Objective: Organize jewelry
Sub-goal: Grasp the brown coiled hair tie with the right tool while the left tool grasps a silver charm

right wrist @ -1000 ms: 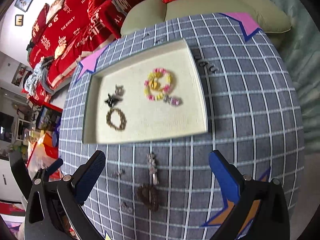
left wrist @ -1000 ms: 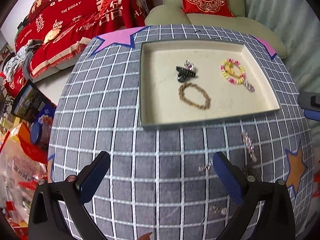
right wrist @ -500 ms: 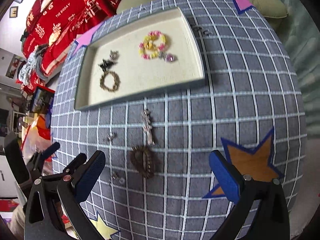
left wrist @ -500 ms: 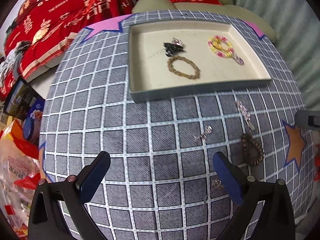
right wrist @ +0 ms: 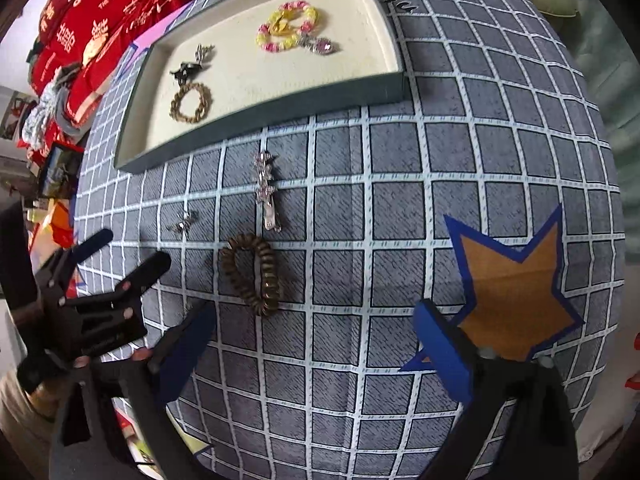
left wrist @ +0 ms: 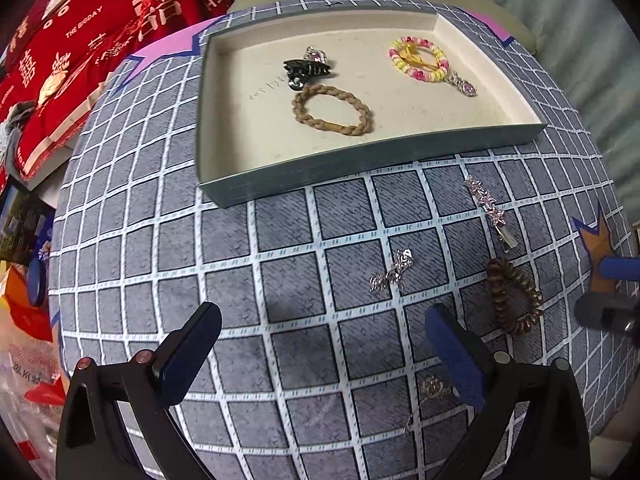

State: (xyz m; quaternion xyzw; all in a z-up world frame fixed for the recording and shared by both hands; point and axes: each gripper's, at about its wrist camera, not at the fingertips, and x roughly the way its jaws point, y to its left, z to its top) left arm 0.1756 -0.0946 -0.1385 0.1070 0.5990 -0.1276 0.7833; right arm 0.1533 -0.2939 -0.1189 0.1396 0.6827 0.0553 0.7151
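Observation:
A shallow cream-lined tray [left wrist: 360, 168] holds a black claw clip [left wrist: 306, 70], a braided tan hair tie [left wrist: 332, 110] and a yellow-pink beaded bracelet [left wrist: 418, 58]. Loose on the checked cloth lie a sparkly pink hair clip [right wrist: 266, 192], a small silver piece [right wrist: 184, 224], a brown spiral hair tie [right wrist: 252, 272] and a tiny chain piece [left wrist: 432, 390]. My right gripper [right wrist: 314, 312] hovers low over the cloth with its jaws closing. The spiral tie's near end lies between the fingers by the left one, untouched. My left gripper [left wrist: 322, 320] is open over bare cloth, the silver piece [left wrist: 392, 272] just ahead.
An orange star patch [right wrist: 516, 300] lies under my right finger. Red bedding [left wrist: 80, 40] and a sofa sit beyond the round table. Bags and boxes [left wrist: 24, 280] crowd the floor on the left. The table edge curves close on both sides.
Both grippers have sunk toward the cloth and drawn nearer the loose pieces. The spiral tie now lies between the right fingers, which have narrowed slightly. The left jaws keep their width.

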